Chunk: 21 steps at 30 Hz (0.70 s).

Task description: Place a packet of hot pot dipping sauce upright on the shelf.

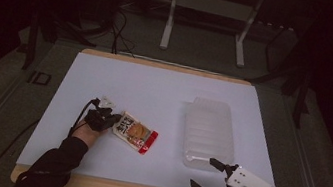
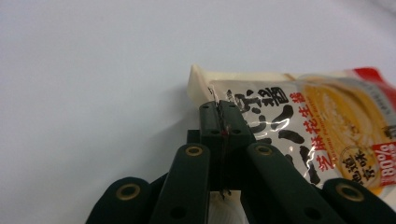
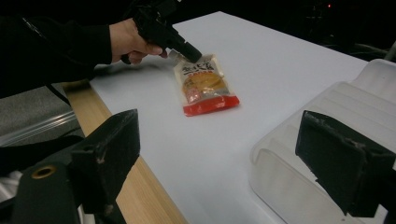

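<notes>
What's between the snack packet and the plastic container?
Nothing: bare white tabletop separates the snack packet from the clear plastic container, as the high view shows; the right gripper view shows the same bare gap.

Snack packet (image 2: 327, 135) cut off right.

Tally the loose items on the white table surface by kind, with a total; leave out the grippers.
Snack packet: 1, pinched at its corner by the left gripper
Clear plastic container: 1, near the open right gripper
Total: 2
</notes>
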Motion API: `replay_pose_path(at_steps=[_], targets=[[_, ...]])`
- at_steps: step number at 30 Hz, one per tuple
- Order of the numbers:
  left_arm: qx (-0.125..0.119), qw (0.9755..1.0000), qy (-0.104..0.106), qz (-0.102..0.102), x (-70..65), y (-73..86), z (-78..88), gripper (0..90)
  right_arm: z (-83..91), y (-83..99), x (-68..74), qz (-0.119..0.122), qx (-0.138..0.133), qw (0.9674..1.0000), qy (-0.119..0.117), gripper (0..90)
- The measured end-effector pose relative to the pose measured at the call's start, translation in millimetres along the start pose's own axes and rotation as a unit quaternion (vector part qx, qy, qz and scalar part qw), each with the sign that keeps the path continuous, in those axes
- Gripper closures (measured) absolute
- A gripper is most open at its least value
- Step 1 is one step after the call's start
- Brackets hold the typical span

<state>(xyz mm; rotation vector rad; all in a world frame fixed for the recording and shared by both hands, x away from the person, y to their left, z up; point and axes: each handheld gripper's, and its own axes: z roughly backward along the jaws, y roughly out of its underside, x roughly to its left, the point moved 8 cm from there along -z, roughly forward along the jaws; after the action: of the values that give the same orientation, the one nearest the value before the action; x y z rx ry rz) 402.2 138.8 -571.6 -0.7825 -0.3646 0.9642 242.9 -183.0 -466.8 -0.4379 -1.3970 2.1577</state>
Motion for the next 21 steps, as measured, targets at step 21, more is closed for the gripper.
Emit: replay_pose_path(at_steps=[21], targets=[[-0.049, 0.9975, 0.041, -0.031, -30.9, -42.4, 45.3, 90.0, 1.7, -1.5, -0.6, 0.000, -0.004, 1.0000, 0.006, 14.2]])
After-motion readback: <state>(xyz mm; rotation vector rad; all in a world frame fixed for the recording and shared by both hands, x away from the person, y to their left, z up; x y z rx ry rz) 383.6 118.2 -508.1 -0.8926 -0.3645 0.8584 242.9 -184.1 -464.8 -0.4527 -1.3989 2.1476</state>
